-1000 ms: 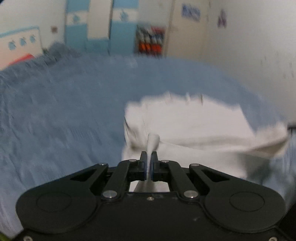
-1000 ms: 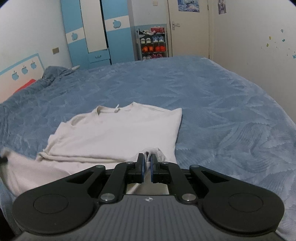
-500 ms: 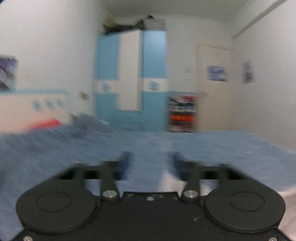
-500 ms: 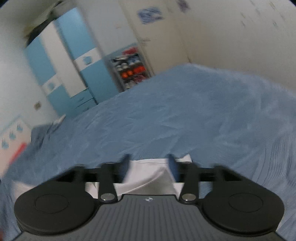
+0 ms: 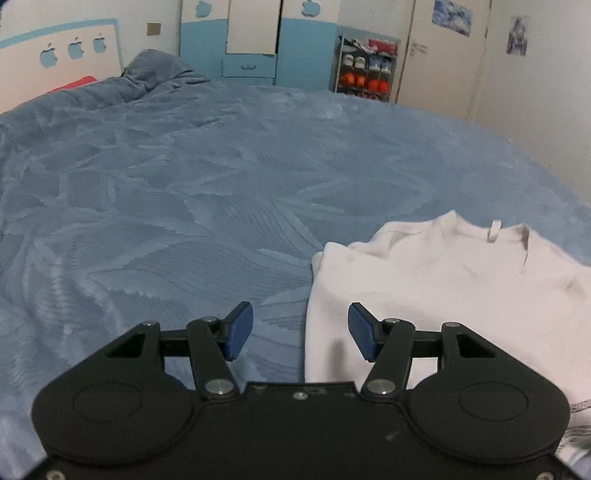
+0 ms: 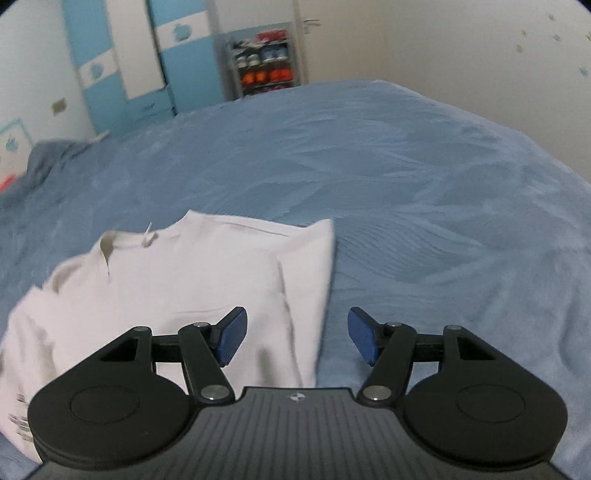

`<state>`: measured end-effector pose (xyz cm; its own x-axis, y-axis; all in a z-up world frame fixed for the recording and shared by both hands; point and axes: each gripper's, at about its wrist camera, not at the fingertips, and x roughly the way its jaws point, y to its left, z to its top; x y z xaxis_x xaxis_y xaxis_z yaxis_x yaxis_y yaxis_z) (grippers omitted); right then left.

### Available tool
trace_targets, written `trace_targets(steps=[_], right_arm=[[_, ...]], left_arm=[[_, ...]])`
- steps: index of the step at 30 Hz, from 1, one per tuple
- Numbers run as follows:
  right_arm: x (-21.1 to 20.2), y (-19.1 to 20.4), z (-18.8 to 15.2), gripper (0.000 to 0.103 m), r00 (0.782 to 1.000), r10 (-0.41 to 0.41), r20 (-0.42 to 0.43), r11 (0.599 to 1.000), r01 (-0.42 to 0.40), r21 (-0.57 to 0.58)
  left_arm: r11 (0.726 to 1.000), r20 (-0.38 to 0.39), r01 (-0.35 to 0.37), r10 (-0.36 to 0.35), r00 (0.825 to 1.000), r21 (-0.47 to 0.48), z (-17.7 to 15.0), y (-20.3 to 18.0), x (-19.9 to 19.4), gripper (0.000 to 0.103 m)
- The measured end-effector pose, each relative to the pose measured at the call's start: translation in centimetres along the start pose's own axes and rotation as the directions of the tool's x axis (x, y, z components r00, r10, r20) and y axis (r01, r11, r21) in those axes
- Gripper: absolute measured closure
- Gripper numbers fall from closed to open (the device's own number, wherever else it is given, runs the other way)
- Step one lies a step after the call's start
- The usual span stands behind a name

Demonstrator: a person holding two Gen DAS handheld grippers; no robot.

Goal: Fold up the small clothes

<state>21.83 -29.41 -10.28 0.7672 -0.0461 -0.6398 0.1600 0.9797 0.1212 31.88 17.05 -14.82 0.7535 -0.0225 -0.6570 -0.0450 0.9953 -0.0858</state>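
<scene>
Tongs, two pairs gaping, left tongs (image 5: pixel 301 330) and right tongs (image 6: pixel 297 334), above one white shirt (image 5: pixel 443 295).

We saw a wide bed under a blue bedspread (image 5: pixel 207 177) with a raised leaf-like pattern; at its far left corner the cover bunched into a hump (image 5: pixel 159 72); beyond stood a blue-and-white wardrobe (image 5: pixel 255 37) with apple shapes; beside it a shoe rack (image 5: pixel 365 72) held pairs in orange, white and red; a pale door (image 5: pixel 439 55) bore a poster (image 5: pixel 452 16); the walls (image 6: pixel 461 48) were off-white.
</scene>
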Motion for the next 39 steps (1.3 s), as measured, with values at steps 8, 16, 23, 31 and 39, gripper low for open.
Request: trace_targets(steps=[8,16,23,31,39], right_arm=[[5.1,2.6,0.3,0.051,0.996,0.027,-0.085,0.996,-0.034,-0.082],[2.2,4.7,0.0,0.097,0.988,-0.078,0.133,0.981,0.1,-0.166],[-1.9,4.4,0.2,0.097,0.925,-0.18,0.335,0.972,0.22,-0.087],[4.8,3.7,-0.4,0.097,0.935,-0.245,0.256,0.959,0.273,-0.08],[4.3,4.2,-0.9,0.081,0.935,-0.288,0.208,0.931,0.324,-0.167]], left_arm=[[0.996,-0.094,0.081,-0.077,0.993,0.033,-0.3,-0.9,5.1,0.063],[0.998,-0.024,0.057,-0.057,0.998,0.001,0.2,-1.1,3.2,0.103],[0.997,0.125,0.079,-0.077,0.989,-0.011,2.4,-2.0,-0.9,0.103],[0.998,0.09,-0.021,0.017,0.996,0.051,1.3,-3.6,5.0,0.101],[0.967,0.018,-0.163,0.162,0.987,0.194,-0.1,-3.8,4.9,0.06]])
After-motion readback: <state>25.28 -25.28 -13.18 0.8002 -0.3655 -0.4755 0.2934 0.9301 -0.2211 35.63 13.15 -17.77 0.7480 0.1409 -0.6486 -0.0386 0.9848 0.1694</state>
